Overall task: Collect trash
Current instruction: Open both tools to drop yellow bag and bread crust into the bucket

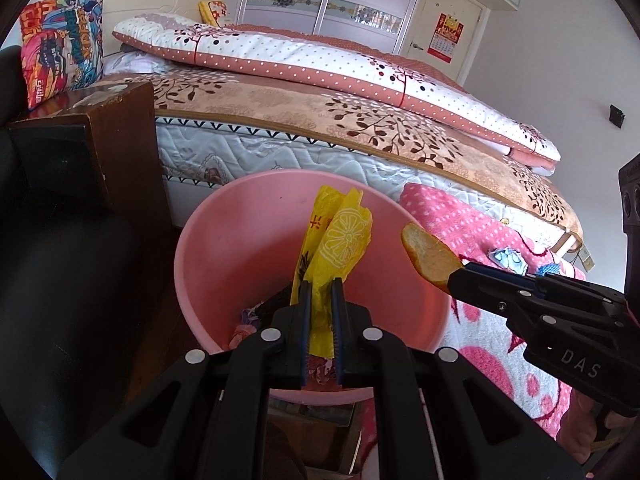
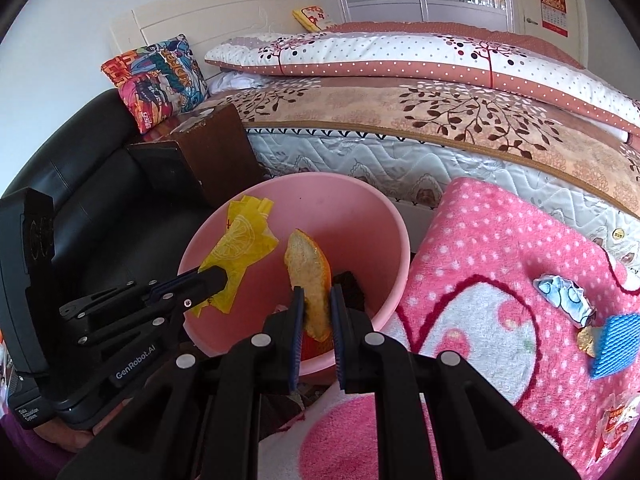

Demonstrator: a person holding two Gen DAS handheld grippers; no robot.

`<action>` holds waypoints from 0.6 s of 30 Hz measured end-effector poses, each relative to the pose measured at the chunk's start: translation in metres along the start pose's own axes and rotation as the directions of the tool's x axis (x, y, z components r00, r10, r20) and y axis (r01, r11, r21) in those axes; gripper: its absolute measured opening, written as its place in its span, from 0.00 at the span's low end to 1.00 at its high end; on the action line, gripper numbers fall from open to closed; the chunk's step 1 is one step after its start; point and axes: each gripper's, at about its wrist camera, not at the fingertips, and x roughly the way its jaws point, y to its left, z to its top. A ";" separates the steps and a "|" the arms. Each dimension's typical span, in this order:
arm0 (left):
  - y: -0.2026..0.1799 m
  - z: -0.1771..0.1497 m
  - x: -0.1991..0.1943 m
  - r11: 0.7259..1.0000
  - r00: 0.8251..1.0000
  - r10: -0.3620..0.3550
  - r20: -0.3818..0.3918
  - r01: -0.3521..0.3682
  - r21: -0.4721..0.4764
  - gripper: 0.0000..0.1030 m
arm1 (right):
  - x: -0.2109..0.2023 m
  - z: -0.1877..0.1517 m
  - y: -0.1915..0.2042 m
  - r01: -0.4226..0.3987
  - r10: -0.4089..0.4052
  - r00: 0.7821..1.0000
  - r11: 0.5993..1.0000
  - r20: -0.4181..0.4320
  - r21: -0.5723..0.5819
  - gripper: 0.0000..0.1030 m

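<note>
Two grippers hang over a pink bin (image 1: 224, 248), each nearly closed on a piece of trash. In the left wrist view, the left gripper (image 1: 321, 292) has its blue-padded jaws pinched on a yellow wrapper (image 1: 340, 240) printed with a lemon-slice drawing and some red characters too small to read; the wrapper sticks up toward 12 o'clock, over the bin's opening. At 3 o'clock from it the right gripper (image 1: 454, 280) clamps an orange peel (image 1: 430, 254), pith side showing, just above the bin's rim; its body reads "DAS".

In the right wrist view the peel stands upright between the closed-down jaws, over the bin, and the left gripper at 9 o'clock carries the label "GenRobot.AI". More trash lies in the bin's bottom.

Beside the bin at 3 o'clock, a pink blanket (image 2: 500, 240) bears a crumpled blue-white wrapper (image 2: 564, 298) and a blue cloth (image 2: 614, 344). A calendar (image 2: 554, 4) hangs on the door.
</note>
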 end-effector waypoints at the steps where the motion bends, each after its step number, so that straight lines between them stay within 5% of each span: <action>1: 0.001 0.000 0.001 1.000 1.000 0.000 -0.002 0.000 -0.002 0.09 | 0.002 0.000 0.000 0.000 0.000 1.000 1.000 -0.003 0.000 0.12; 15: 0.007 -0.002 0.006 1.000 1.000 0.015 -0.017 -0.015 -0.019 0.10 | 0.011 -0.001 0.000 -0.001 0.001 1.000 1.000 -0.020 0.004 0.13; 18: 0.008 -0.001 0.007 0.999 1.000 0.019 -0.020 -0.019 -0.027 0.23 | 0.012 0.000 0.000 -0.007 0.007 1.000 1.000 -0.019 0.004 0.13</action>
